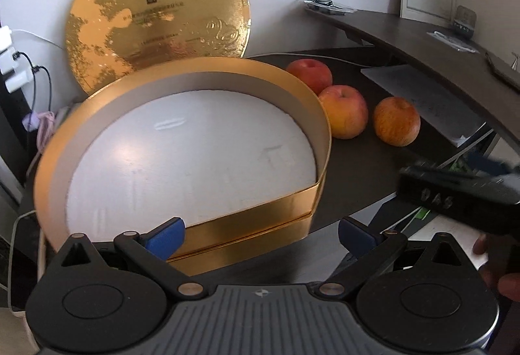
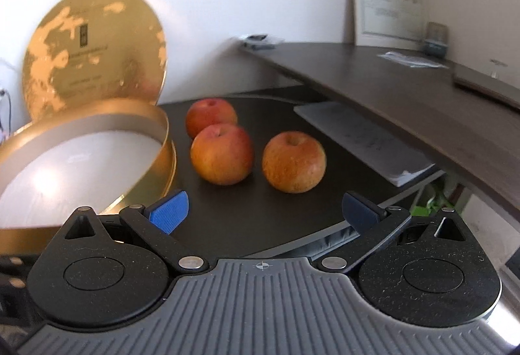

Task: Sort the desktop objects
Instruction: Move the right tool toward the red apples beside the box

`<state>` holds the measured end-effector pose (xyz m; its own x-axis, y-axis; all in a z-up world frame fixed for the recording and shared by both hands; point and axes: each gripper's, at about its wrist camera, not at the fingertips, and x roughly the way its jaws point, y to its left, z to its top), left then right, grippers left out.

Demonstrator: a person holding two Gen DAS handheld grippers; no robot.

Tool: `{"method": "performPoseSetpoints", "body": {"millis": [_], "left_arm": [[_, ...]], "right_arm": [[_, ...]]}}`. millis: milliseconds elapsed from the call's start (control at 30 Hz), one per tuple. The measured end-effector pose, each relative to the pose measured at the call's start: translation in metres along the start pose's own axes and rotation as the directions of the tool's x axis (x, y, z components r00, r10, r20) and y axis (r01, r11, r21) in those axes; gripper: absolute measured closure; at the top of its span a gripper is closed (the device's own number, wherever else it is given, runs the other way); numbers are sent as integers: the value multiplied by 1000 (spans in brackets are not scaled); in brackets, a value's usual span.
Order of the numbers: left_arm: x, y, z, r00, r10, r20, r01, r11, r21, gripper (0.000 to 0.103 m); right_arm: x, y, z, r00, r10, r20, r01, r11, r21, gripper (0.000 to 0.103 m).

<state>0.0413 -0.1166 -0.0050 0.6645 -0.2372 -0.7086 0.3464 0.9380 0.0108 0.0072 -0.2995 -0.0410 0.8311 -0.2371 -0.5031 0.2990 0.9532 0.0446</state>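
Two grippers show, each with its blue-padded fingers spread wide and nothing between them. The left gripper point(image 1: 261, 236) sits low at 6 o'clock in its own view, with the near wall of the round gold box point(image 1: 182, 153) just ahead of its left pad; I cannot tell whether they touch. The box stands without its cover, its white floor bare, and fills the view from 9 to 12 o'clock. Behind it, at 11 o'clock, the gold lid point(image 1: 159, 10) leans upright against the white wall. Right of the box, at 1 to 2 o'clock, three apples rest on the dark desk point(image 1: 367, 179): the far apple point(image 1: 310, 70), the middle apple point(image 1: 344, 111) just in front of it, and the right apple point(image 1: 396, 121) near but apart. At 3 o'clock a blurred black body cuts in, likely the other tool.

The right gripper point(image 2: 265, 210) hovers above the desk's near edge. The apples lie ahead at 12 o'clock, the box at 9 to 10 o'clock. A raised wooden shelf point(image 2: 406, 88) runs from 1 to 3 o'clock, with a framed certificate point(image 2: 390, 0) on it against the wall.
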Motion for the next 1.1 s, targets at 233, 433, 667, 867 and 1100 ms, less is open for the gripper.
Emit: {"method": "performPoseSetpoints", "body": {"millis": [233, 433, 667, 867, 1100], "left_arm": [[6, -6, 8, 1000, -16, 21, 16, 1000, -7, 1], [16, -20, 20, 1000, -18, 2, 18, 999, 38, 1], [22, -26, 30, 999, -47, 12, 46, 998, 48, 2], [28, -25, 37, 997, -34, 76, 33, 999, 7, 2], [37, -41, 41, 995, -65, 77, 59, 995, 76, 1]], "right_arm": [[33, -6, -7, 962, 253, -103, -256, 967, -13, 0], [37, -14, -5, 998, 58, 32, -56, 996, -63, 0], [65, -40, 9, 1000, -2, 20, 3, 999, -47, 2], [92, -44, 13, 998, -29, 49, 34, 995, -93, 2], [124, -51, 19, 999, -30, 24, 32, 995, -100, 2]]}}
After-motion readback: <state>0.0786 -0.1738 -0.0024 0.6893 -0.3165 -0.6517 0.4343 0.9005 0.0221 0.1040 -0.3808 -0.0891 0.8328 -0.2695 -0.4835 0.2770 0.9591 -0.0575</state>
